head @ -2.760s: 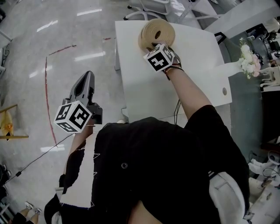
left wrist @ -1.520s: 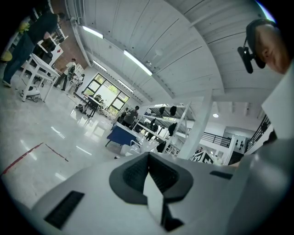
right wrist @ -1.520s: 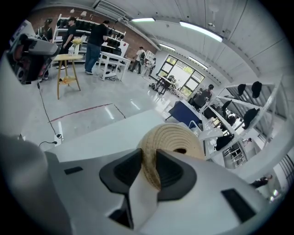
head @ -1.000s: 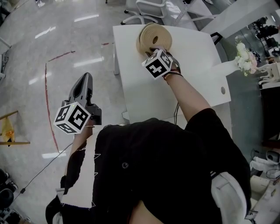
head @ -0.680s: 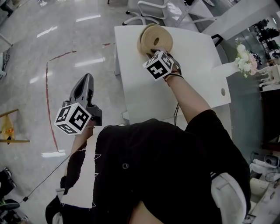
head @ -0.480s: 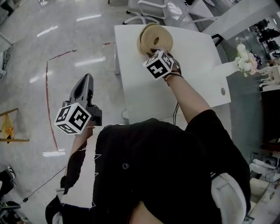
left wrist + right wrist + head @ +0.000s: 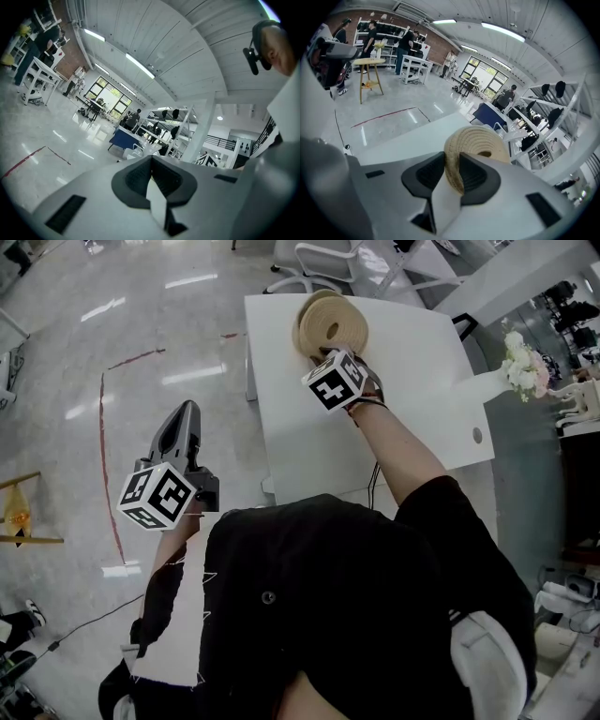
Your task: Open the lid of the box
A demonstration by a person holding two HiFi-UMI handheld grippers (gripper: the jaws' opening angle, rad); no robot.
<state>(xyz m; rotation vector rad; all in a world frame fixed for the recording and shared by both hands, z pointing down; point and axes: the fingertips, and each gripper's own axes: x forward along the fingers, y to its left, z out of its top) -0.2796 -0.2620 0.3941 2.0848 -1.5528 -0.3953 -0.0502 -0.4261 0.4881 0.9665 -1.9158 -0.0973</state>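
1. A person at a white table (image 7: 422, 371) works on a round woven box (image 7: 306, 334) that stands near the table's far left corner.
2. The right gripper (image 7: 339, 346) angles down at the box. In the right gripper view its jaws (image 7: 452, 174) are partly closed and clamp the near rim of the woven lid (image 7: 477, 139), with both dark pads pressed on the coiled fibre.
3. The left gripper (image 7: 186, 411) hangs level over the floor, well apart from the table. Its jaws are together with nothing between them (image 7: 151, 174).
4. The lid, a flat coil with a hole at its centre (image 7: 331, 321), looks light and slightly springy. Its rough weave should resist slipping, though a hard pinch could dent the rim.
5. The rim is the natural hold, as the lid shows no knob. With so light a base, the box may well rise along with the lid unless something steadies it.
6. Whether the lid has parted from the base cannot be told from these views.
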